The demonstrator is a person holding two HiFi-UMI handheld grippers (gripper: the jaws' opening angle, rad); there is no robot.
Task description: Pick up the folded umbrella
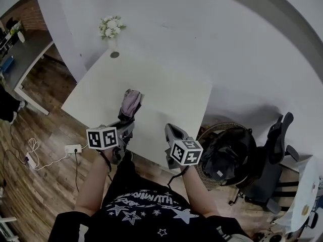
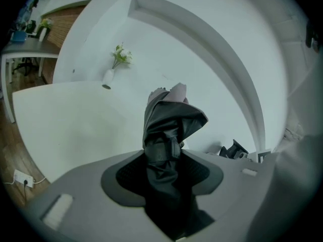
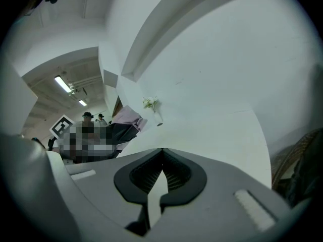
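The folded umbrella (image 1: pixel 130 104), dark with a pale pink end, is lifted off the white table (image 1: pixel 171 87) near its front edge. My left gripper (image 1: pixel 124 127) is shut on the umbrella's dark lower part. In the left gripper view the umbrella (image 2: pixel 169 127) stands up between the pads of that gripper (image 2: pixel 162 170), pink tip on top. My right gripper (image 1: pixel 170 131) hovers beside it to the right, over the table's front edge. Its jaws (image 3: pixel 161 173) are shut on nothing. The right gripper view has the umbrella (image 3: pixel 123 125) at its left.
A small white vase of flowers (image 1: pixel 111 28) stands at the table's far end by the wall. A black bag on a wicker basket (image 1: pixel 227 153) and an office chair (image 1: pixel 275 150) stand right of the table. A power strip (image 1: pixel 73 148) lies on the wooden floor.
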